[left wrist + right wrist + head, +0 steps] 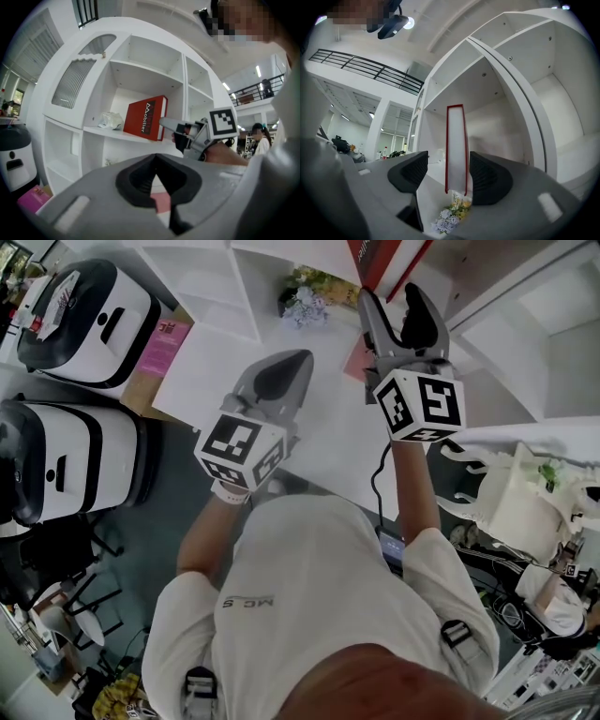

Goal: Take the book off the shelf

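**A:** Head view: where's the book (pixel 373 261) vs the tools?
**B:** Top of frame, dead ahead of the right tool (pixel 394 298), which is spread wide. The left tool (pixel 302 358) is pinched together, empty, further back.
**A:** Left gripper view?
**B:** Book's standing on the shelf (pixel 110 133), mid-frame.
**A:** Right gripper view?
**B:** Upright edge centred between the spread pads (pixel 485 176), not gripped yet.

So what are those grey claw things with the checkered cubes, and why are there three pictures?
A person holds two grabbing tools. One picture looks down from a camera on the person's head; the others come from cameras riding on each tool. The left gripper has its jaws together, holding nothing. The right gripper has its jaws open, lined up with the edge of the red book, not squeezing it. The book stands on the white shelf, with flowers lower down.
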{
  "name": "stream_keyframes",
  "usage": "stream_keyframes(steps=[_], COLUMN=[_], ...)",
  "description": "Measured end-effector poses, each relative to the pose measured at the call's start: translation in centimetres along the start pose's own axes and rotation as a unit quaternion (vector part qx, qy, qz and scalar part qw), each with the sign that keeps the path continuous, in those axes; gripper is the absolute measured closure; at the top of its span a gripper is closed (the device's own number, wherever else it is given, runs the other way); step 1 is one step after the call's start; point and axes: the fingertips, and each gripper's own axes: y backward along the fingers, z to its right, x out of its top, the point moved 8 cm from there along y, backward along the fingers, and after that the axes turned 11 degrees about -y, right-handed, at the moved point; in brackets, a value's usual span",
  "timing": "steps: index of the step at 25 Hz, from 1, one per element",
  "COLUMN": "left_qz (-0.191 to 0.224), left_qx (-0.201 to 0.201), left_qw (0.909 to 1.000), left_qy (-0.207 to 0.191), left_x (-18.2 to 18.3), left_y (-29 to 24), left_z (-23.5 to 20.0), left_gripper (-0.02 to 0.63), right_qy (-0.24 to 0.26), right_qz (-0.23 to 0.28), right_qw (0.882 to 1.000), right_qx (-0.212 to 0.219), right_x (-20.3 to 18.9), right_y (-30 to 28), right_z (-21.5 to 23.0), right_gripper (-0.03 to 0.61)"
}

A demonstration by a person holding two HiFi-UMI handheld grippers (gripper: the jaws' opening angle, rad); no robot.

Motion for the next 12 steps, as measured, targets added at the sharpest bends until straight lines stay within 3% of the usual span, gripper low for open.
stream_keyframes(steps=[12], left_qz=[0.002], left_qx=[0.003], left_qw=[0.9999], left_qy=[0.013], left_x=[-0.7], left_y=[-1.6], left_z=[-1.2], left_gripper=[0.612], right_qy=[-0.008], right_qz=[-0.007], right_qw=[1.0], right_qx=[-0.016], right_x=[0.1], right_y=[-3.5], right_z=[1.9], right_gripper=[0.293])
